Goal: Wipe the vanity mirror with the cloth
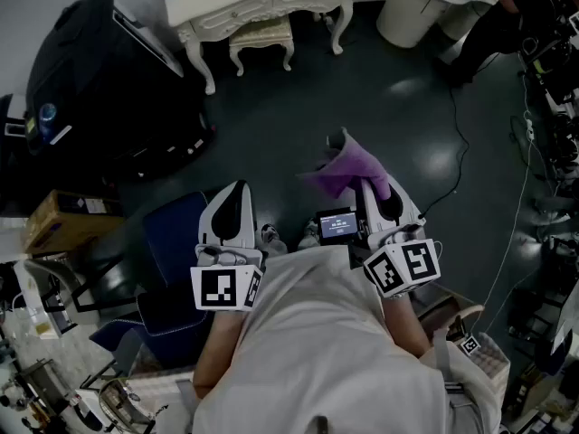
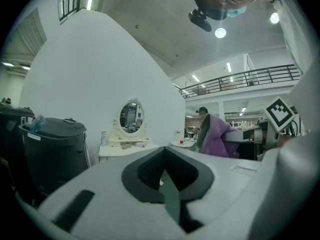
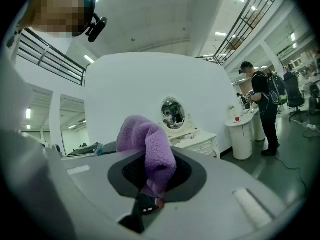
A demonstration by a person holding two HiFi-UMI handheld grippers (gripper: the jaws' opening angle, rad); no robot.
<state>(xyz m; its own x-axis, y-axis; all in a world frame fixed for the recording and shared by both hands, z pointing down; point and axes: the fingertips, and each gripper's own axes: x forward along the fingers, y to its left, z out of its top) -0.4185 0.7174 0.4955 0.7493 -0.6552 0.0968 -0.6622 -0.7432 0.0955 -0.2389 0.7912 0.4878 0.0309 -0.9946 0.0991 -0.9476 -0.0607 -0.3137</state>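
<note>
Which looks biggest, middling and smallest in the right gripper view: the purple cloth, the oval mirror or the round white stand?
1. purple cloth: largest, but it sits right at the camera, so nearness inflates it.
2. round white stand: middling, far back.
3. oval mirror: smallest, also far back.

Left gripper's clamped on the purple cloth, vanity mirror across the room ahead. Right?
Wrong gripper. The right gripper is clamped on the purple cloth, as the right gripper view shows; the left gripper holds nothing. The vanity mirror is indeed across the room ahead.
</note>
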